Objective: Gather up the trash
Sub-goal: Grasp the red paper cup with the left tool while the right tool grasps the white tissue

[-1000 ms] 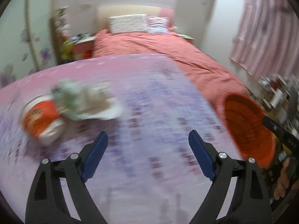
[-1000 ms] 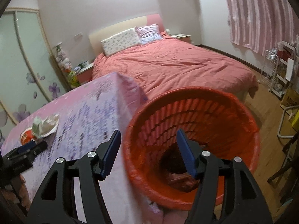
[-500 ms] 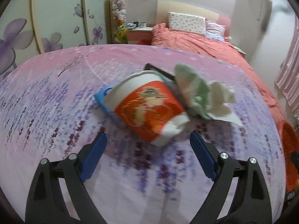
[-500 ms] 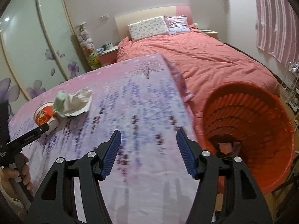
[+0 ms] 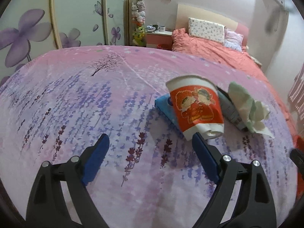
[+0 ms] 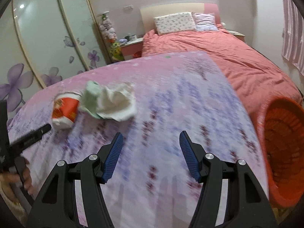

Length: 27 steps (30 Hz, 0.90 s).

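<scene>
Crumpled paper cup (image 5: pixel 196 107), wadded tissue (image 5: pixel 247 110), floral cloth (image 5: pixel 76 98), both hand-held grippers (image 5: pixel 150 157) (image 6: pixel 150 152) apart, empty

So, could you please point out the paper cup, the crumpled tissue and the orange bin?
paper cup (image 5: pixel 196 105): left wrist view, on its red printed side.
crumpled tissue (image 6: pixel 114 102): right wrist view, on its white middle.
orange bin (image 6: pixel 281 142): right wrist view, on its ribbed inner wall.

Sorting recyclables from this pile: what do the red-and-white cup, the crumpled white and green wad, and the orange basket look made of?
The red-and-white cup looks like thin printed paper: matte, and its base is crushed into soft folds. The crumpled white and green wad seems to be tissue or napkin paper, soft and creased. The orange basket looks like moulded plastic with ribbed, slightly glossy walls.
</scene>
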### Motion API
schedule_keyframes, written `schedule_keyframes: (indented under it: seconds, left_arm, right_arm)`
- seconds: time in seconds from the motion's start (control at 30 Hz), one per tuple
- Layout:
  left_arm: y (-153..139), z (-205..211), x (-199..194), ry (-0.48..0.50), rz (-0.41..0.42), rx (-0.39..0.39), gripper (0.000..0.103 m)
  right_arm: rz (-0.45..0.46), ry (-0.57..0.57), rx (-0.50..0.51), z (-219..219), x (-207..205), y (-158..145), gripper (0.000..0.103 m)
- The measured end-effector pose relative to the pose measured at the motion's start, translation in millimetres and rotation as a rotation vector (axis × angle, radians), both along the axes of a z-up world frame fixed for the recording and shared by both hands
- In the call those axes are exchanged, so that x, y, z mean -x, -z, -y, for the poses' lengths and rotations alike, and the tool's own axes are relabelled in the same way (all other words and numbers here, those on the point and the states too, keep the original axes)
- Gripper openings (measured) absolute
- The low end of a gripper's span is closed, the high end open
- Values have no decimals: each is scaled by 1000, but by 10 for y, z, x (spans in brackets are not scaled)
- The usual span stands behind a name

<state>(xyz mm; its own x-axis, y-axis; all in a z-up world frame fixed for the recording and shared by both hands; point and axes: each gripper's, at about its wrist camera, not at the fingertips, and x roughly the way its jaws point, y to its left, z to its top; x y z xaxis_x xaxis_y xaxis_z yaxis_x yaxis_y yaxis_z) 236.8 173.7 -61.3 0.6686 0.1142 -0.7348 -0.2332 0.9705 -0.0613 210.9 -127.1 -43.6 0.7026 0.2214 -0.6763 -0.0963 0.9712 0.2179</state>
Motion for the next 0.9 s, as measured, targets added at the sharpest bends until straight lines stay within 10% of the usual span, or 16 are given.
schedule_keyframes:
  seconds: [0.47, 0.63, 0.9]
  left_arm:
    - [-124, -47, 18, 54, 47, 65, 90]
    - [-105, -28, -70, 67, 47, 77, 93]
    - [-134, 142, -236, 67, 60, 81, 99]
  right_arm:
    - [-75, -14, -15, -630, -919, 140, 70]
    - [-119, -37, -33, -593, -923, 274, 26]
    - [-101, 55, -44, -155, -662, 259, 13]
